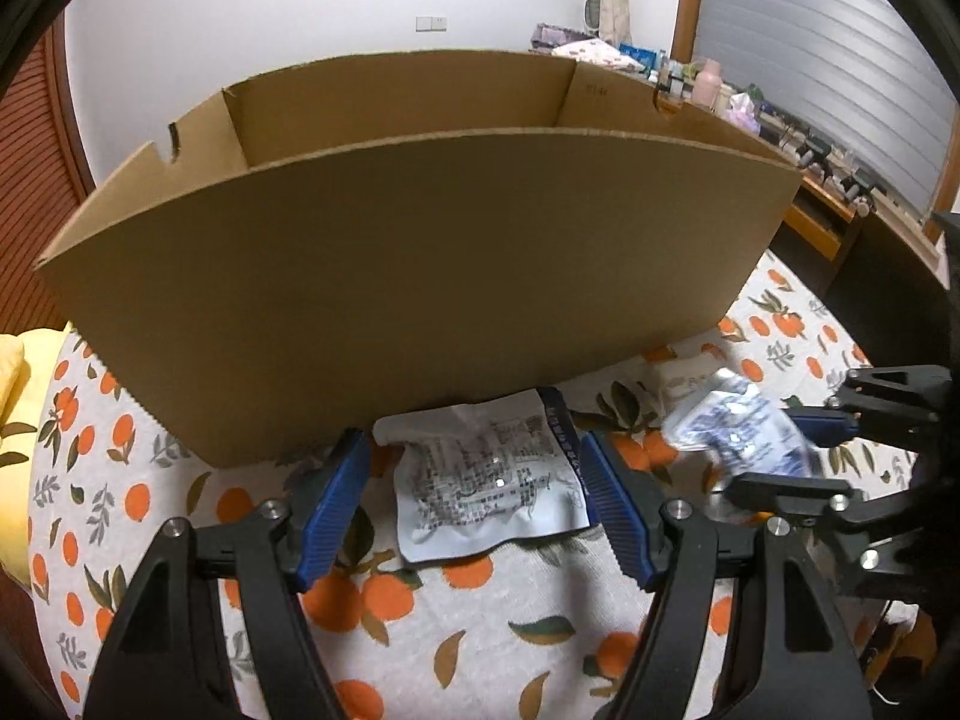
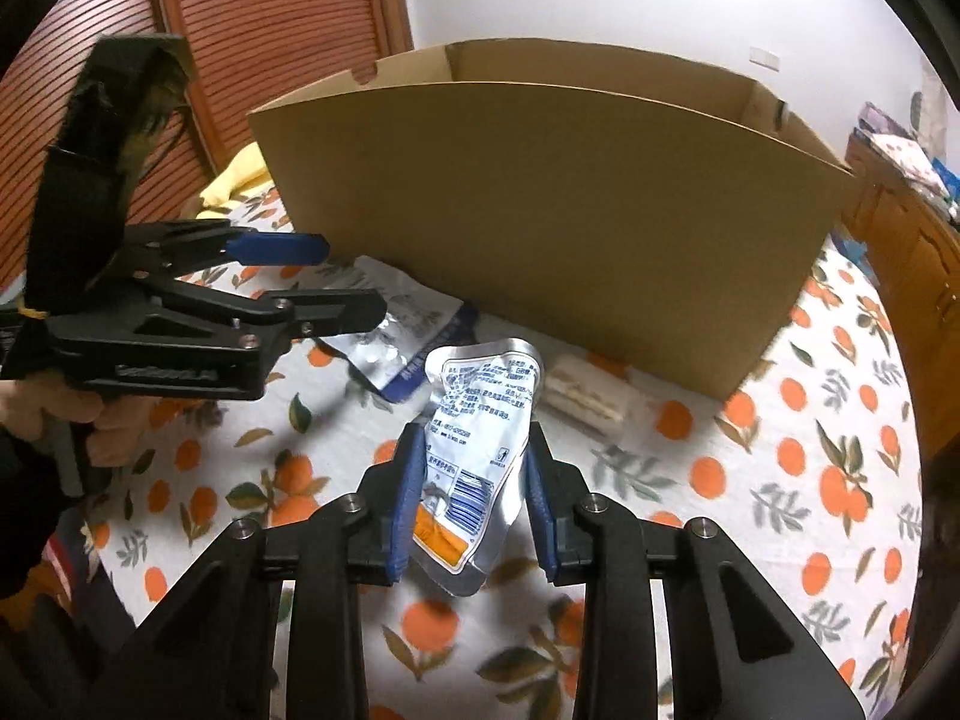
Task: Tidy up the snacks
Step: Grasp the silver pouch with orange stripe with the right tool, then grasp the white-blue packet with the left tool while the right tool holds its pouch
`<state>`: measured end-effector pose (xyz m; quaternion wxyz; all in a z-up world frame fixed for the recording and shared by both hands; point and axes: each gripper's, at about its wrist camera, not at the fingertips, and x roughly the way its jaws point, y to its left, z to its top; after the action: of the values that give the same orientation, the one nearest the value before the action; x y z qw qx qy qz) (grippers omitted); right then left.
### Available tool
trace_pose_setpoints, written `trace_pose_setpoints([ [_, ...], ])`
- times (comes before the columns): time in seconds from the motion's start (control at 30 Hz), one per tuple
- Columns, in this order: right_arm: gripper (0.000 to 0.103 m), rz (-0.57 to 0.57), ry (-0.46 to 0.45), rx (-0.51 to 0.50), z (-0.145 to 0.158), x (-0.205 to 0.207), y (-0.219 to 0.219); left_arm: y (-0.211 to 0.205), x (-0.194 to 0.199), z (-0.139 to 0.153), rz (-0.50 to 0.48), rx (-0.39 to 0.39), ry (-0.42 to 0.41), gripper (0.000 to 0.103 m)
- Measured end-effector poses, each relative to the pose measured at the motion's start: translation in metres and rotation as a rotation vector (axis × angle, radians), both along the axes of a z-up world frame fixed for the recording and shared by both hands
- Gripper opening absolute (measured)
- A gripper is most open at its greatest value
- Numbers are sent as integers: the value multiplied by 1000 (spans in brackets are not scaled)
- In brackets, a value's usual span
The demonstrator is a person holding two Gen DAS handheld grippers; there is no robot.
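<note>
Gripping a silvery snack pouch (image 2: 477, 462) between its blue pads (image 2: 403, 510), the right gripper (image 2: 474, 498) holds the packet raised off the cloth, its printed back facing the camera and its crimped top pointing to 12 o'clock toward the cardboard box (image 2: 540, 210); that pose suits a lift over the near wall, which I judge to be the next step. From the left wrist view the same pouch (image 1: 738, 432) sits at about 3 o'clock, pinched by that right gripper (image 1: 774, 450).

The left gripper (image 1: 474, 510) hovers with its jaws spread wide on either side of a second, flat pouch (image 1: 486, 480) that lies on the orange-patterned tablecloth (image 1: 510, 630), just in front of the box (image 1: 390, 276) at 12 o'clock. Neither pad touches the packet, so the spread looks like a setup for closing on it.

A pale wrapped snack (image 2: 588, 390) rests against the foot of the box at about 1 o'clock from the right gripper.

As for the box, only its upper inner walls show from either wrist; the floor is hidden behind the near wall, so whether any snacks are inside cannot be told
</note>
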<state>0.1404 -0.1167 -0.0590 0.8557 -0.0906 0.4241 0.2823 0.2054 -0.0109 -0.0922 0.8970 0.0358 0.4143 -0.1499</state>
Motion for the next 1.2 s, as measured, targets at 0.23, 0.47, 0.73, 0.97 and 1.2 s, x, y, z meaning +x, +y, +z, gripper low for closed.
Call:
trace_pose_setpoints([
  [0.23, 31, -15, -7, 0, -5, -2, -10, -7, 12, -12, 6, 43, 42, 72],
  [0.47, 32, -11, -1, 1, -11, -2, -16, -15, 18, -17, -21, 81, 62, 73],
  [0.73, 32, -9, -7, 5, -10, -2, -20, -12, 8, -17, -25, 82, 85, 73],
  [0.97, 34, -17, -1, 7, -13, -2, -21, -5, -4, -19, -32, 59, 94, 73],
  [1.2, 34, -19, 2, 3, -12, -5, -20, 3, -14, -23, -32, 45, 92, 75],
])
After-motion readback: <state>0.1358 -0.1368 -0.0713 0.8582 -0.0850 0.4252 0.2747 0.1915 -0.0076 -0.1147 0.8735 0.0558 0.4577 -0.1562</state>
